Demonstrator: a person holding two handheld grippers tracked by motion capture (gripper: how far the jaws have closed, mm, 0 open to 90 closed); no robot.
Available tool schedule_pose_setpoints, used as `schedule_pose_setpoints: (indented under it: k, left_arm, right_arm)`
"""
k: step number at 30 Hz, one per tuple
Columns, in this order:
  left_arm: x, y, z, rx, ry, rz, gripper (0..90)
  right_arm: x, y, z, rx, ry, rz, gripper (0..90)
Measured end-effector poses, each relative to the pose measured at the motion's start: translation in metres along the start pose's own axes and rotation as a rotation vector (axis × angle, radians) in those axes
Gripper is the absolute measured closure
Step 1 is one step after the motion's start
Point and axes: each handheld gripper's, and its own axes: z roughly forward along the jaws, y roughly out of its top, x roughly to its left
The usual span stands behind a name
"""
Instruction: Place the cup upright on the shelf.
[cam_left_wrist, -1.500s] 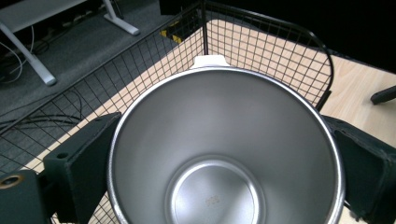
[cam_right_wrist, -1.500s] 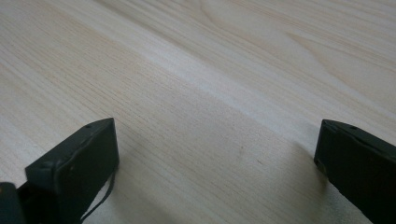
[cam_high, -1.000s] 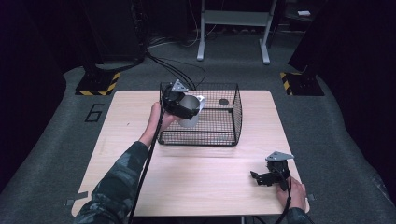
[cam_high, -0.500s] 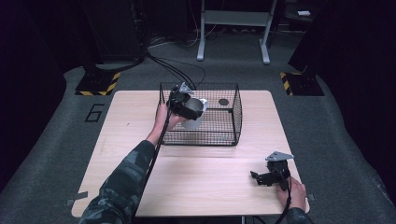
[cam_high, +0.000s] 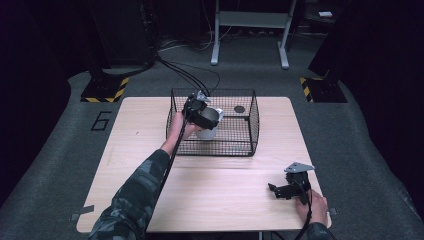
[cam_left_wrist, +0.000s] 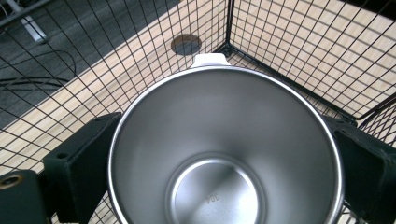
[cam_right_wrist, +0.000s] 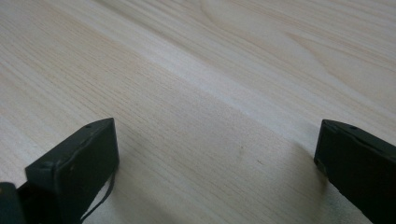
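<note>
A steel cup (cam_high: 209, 123) with a white outside hangs inside the black wire basket (cam_high: 250, 125) at the table's far middle. My left gripper (cam_high: 202, 116) is shut on the cup. In the left gripper view the cup's open mouth (cam_left_wrist: 224, 154) faces the camera, a black jaw pressed against each side, and a white handle tab (cam_left_wrist: 209, 59) shows at its far rim. My right gripper (cam_high: 285, 190) rests low on the table near the front right, open, with bare wood (cam_right_wrist: 210, 140) between its jaws.
A round dark hole (cam_high: 239, 109) in the tabletop (cam_high: 150, 150) lies under the basket's far right part, also seen as the dark hole (cam_left_wrist: 186, 44) in the left gripper view. Cables (cam_high: 185, 75) trail off the far edge to the floor.
My left gripper has carried the cup rightward and down, from over the basket's left rim to inside it. The right gripper has stayed still.
</note>
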Motion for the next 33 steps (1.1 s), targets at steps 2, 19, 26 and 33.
schedule_pose_setpoints:
  k: [2, 19, 26, 33]
  left_arm:
    - [0.000, 0.000, 0.002, 0.003, -0.003, -0.001, 6.0]
    - [-0.001, -0.003, 0.023, 0.050, -0.012, -0.004, 6.0]
    - [0.000, -0.003, 0.029, 0.065, -0.014, -0.005, 6.0]
    - [0.000, -0.004, 0.033, 0.084, -0.024, -0.011, 6.0]
  right_arm:
    - [0.000, 0.000, 0.000, 0.001, -0.001, -0.005, 0.0]
    - [0.000, 0.000, 0.000, -0.001, -0.005, 0.002, 0.0]
    - [0.001, 0.000, 0.000, -0.006, -0.007, 0.012, 0.0]
    - [0.000, 0.000, 0.000, -0.004, -0.007, 0.009, 0.0]
